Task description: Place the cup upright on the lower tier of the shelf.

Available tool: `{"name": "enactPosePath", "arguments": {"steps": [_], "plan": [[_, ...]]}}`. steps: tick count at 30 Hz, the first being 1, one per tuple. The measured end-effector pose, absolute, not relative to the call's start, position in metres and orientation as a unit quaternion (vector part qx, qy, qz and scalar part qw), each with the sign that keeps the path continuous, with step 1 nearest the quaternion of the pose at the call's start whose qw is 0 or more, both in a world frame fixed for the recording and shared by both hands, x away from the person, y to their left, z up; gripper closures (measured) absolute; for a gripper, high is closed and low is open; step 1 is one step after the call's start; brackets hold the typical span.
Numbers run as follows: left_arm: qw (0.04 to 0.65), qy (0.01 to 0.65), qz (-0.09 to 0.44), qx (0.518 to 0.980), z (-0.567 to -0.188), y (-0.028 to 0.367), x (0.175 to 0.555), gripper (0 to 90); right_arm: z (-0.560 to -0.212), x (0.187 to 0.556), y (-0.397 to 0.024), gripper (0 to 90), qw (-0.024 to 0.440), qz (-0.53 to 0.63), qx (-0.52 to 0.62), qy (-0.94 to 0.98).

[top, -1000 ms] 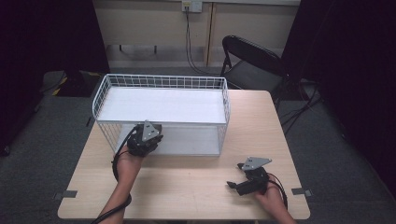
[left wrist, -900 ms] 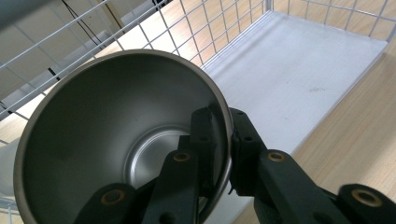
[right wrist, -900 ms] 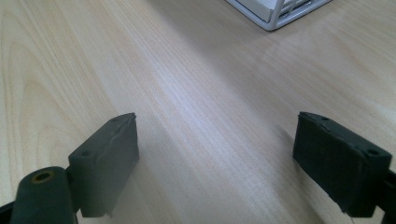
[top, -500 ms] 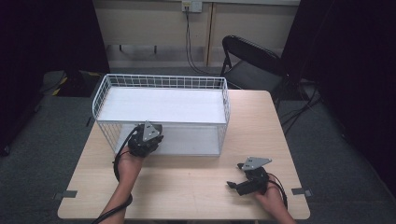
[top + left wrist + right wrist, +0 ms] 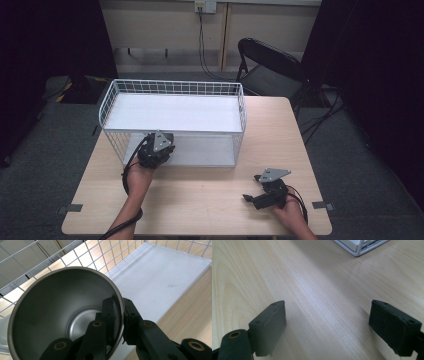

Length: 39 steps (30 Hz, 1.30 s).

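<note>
cup's (image 5: 62,315) base is cut off in the left gripper view; left gripper (image 5: 119,315) pinches its rim, right gripper (image 5: 334,325) gapes wide, empty, near table's (image 5: 200,210) front edge

Light wooden table (image 5: 200,200), white wire basket (image 5: 172,90) standing on it
</note>
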<state>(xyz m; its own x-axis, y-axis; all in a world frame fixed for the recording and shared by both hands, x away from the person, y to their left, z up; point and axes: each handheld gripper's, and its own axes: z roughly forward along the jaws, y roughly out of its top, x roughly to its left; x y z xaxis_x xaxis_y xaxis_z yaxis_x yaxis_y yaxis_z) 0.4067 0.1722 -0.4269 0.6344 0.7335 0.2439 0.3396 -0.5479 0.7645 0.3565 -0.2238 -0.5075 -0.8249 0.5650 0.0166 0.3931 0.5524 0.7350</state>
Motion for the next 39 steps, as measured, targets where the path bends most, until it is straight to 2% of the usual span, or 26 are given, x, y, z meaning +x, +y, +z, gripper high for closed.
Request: {"name": "enactPosePath", "arguments": {"steps": [33, 39], "plan": [[0.351, 0.310, 0.295, 0.833, -0.4288, 0.1714, 0.4052, 80.6, -0.5075, 0.3565, -0.2239, 13.4, 0.111, 0.386, 0.274, 0.874], [0.346, 0.312, 0.310, 0.828, -0.4268, 0.1718, 0.4060, 76.7, -0.5075, 0.3565, -0.2239, 13.4, 0.112, 0.386, 0.274, 0.874]]}}
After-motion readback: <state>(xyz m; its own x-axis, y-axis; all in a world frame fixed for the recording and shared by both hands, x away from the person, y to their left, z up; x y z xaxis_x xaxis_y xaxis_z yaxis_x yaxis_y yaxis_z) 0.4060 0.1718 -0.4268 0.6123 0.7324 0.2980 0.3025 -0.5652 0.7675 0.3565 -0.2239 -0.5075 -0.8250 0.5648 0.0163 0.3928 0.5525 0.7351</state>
